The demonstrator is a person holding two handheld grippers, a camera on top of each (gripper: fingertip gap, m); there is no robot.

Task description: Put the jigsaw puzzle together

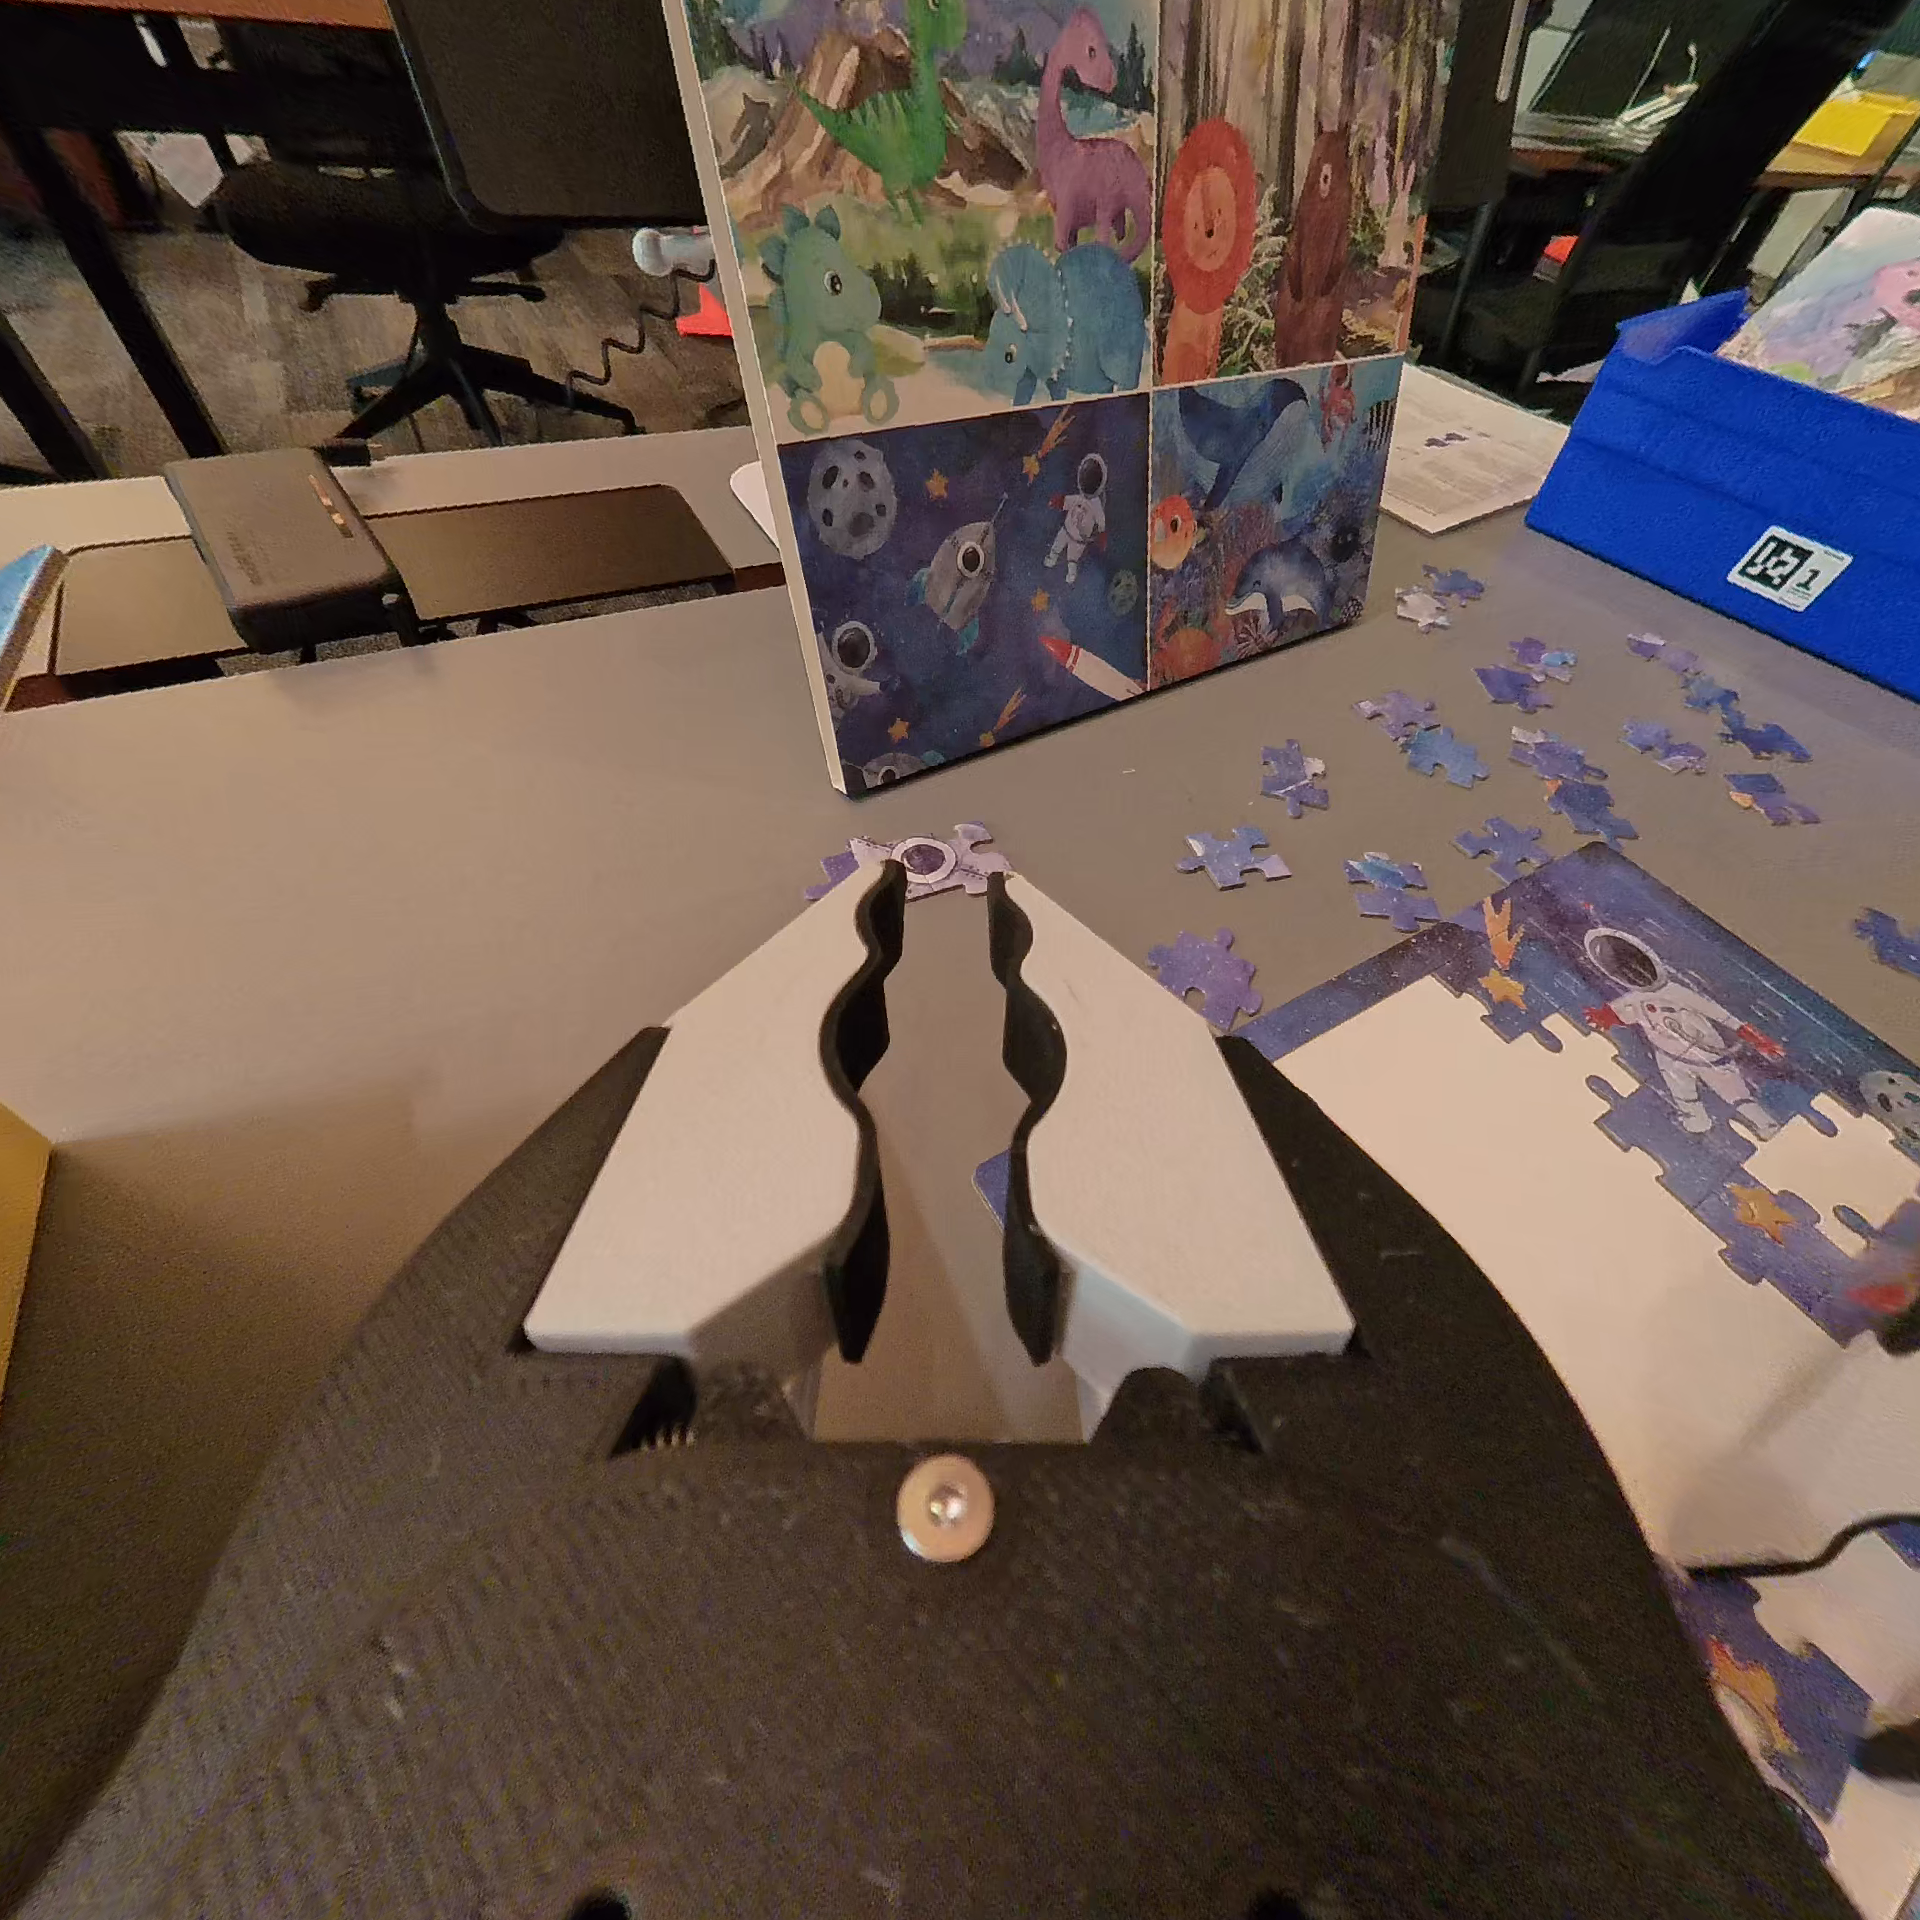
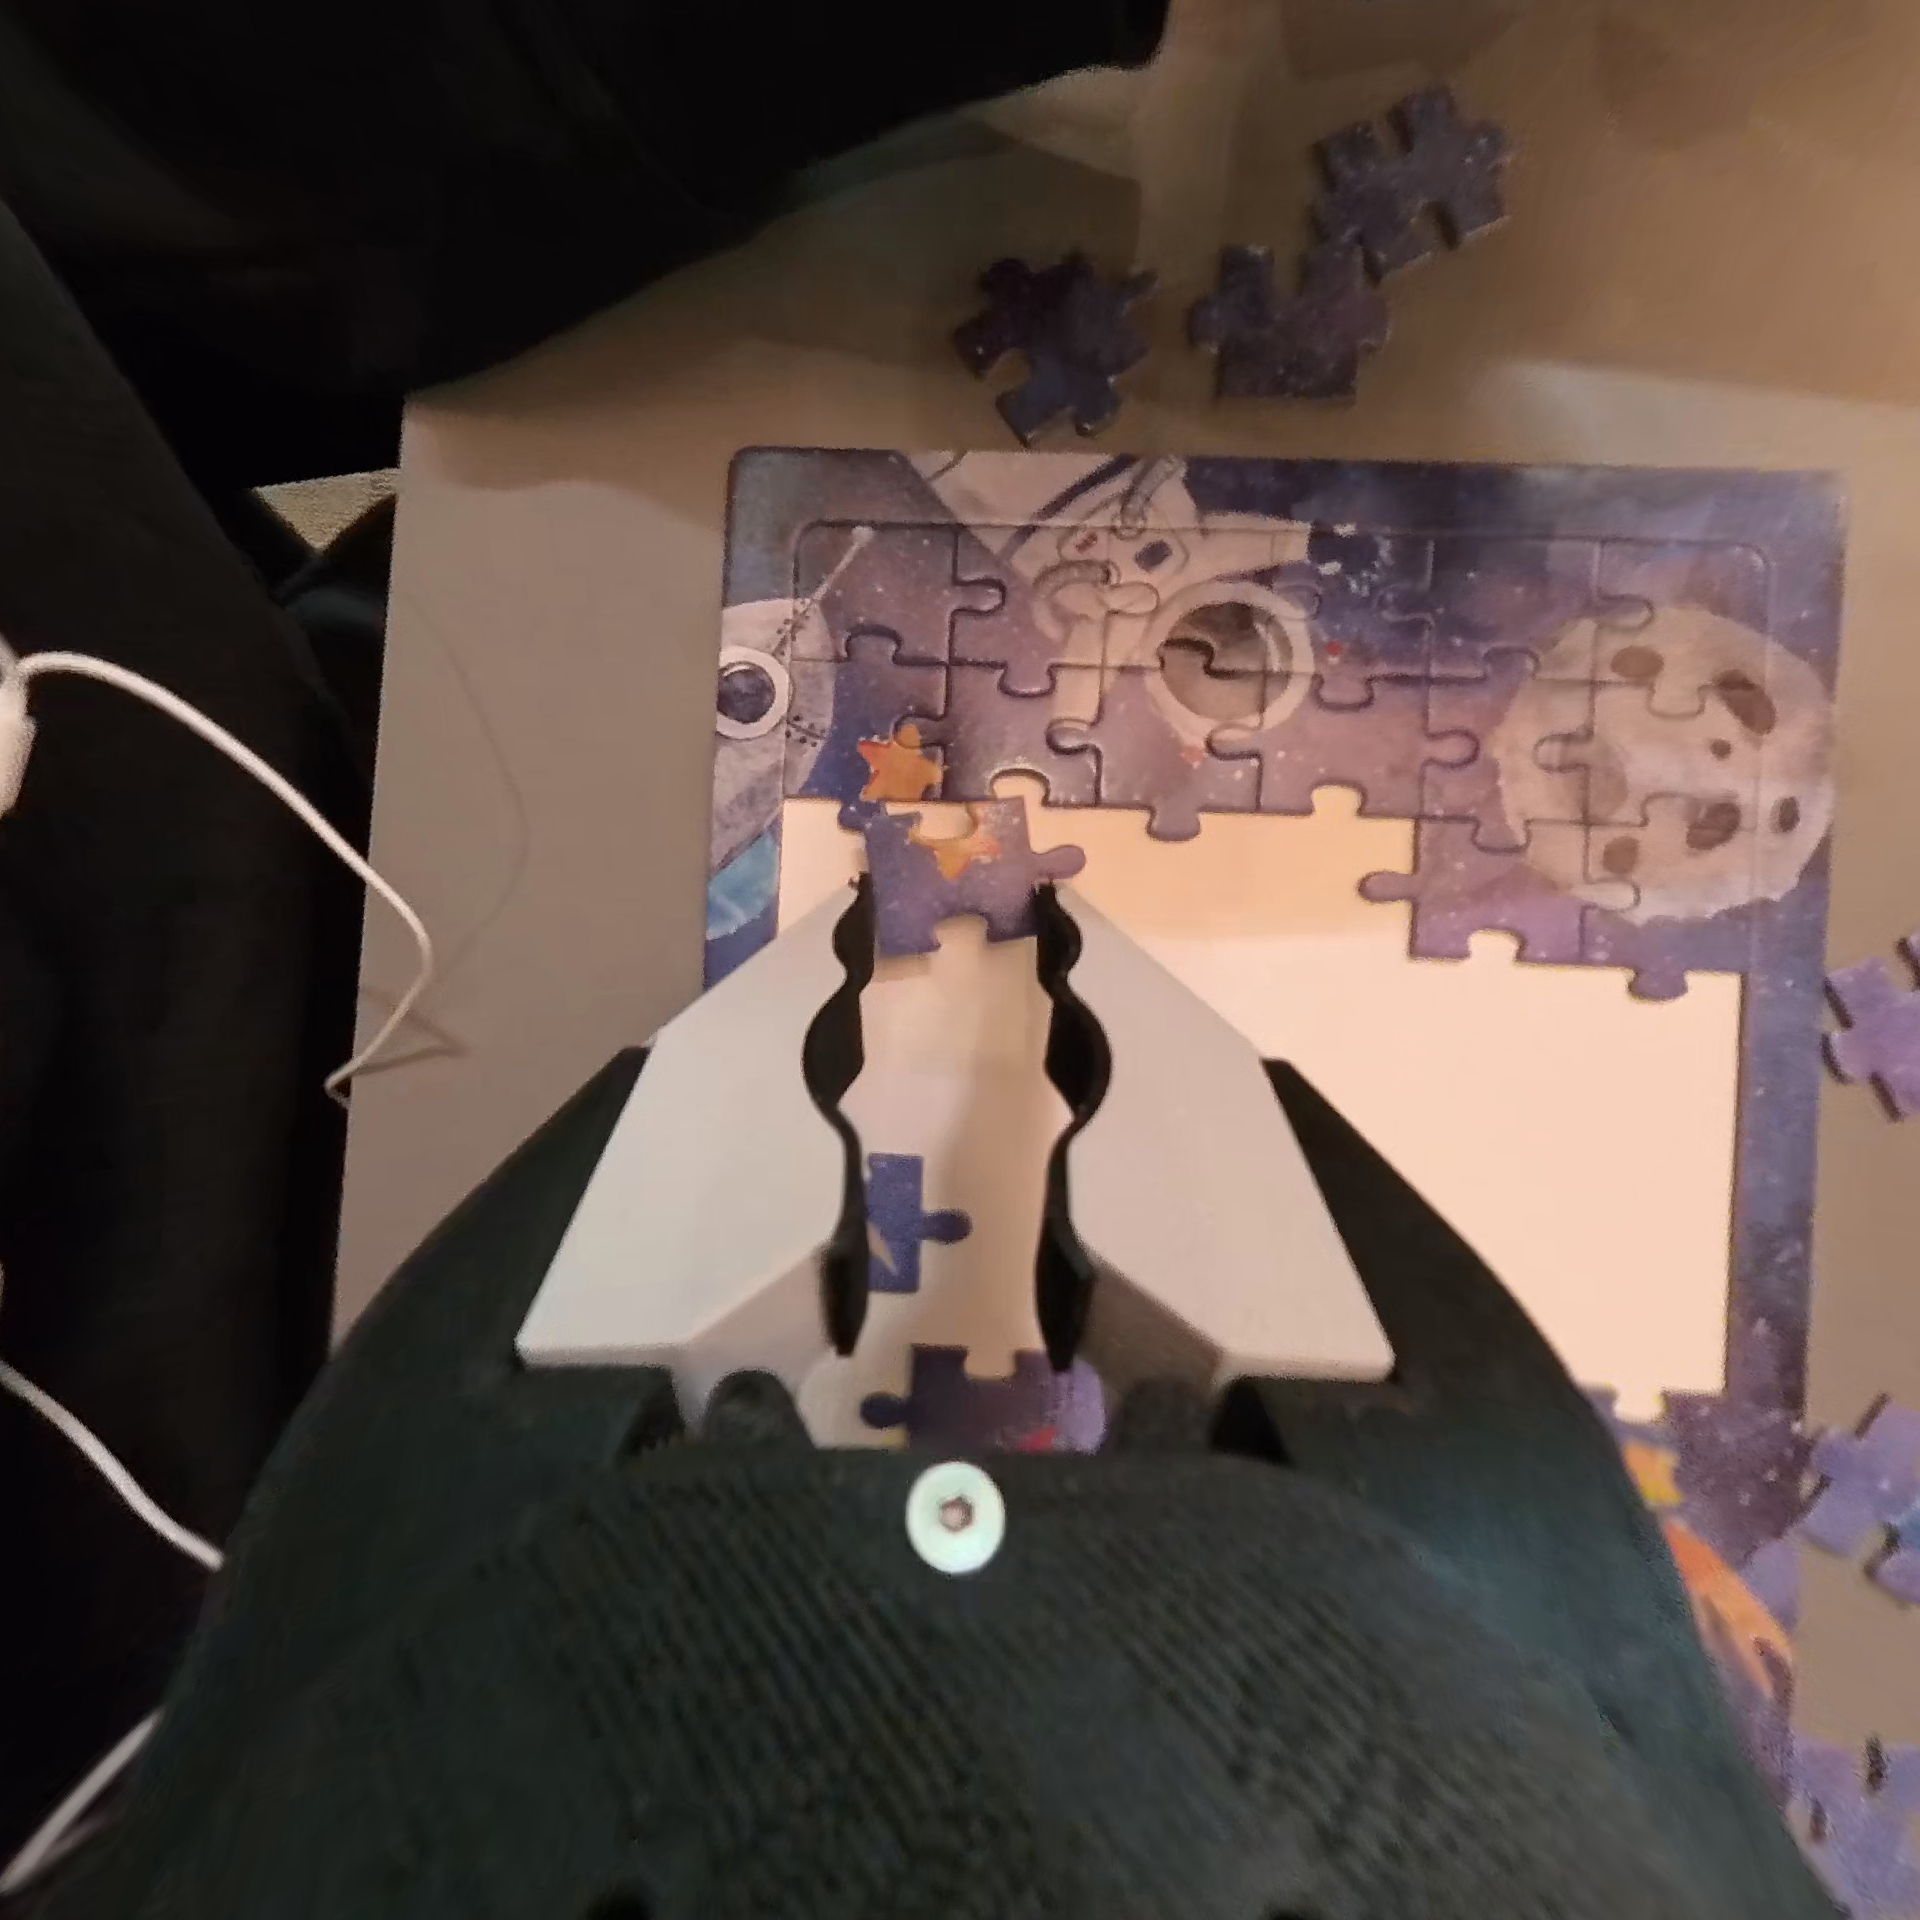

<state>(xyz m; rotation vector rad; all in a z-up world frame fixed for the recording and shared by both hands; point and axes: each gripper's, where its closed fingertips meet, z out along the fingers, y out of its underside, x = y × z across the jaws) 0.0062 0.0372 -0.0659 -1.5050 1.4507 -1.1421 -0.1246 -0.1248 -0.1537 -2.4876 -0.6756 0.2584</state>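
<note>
A dark-blue star-printed cardboard puzzle piece [image 2: 951,883] is pinched flat between the right gripper [image 2: 954,904] pads, just below the assembled row's notch [image 2: 1023,779]; left gripper [image 1: 940,883] narrow, over a lilac piece [image 1: 925,857].

upright box [image 1: 1081,416] ahead, grey table [image 1: 416,883] clear left

Left low, forward; right overhead; share puzzle tray [image 2: 1777,1039].
</note>
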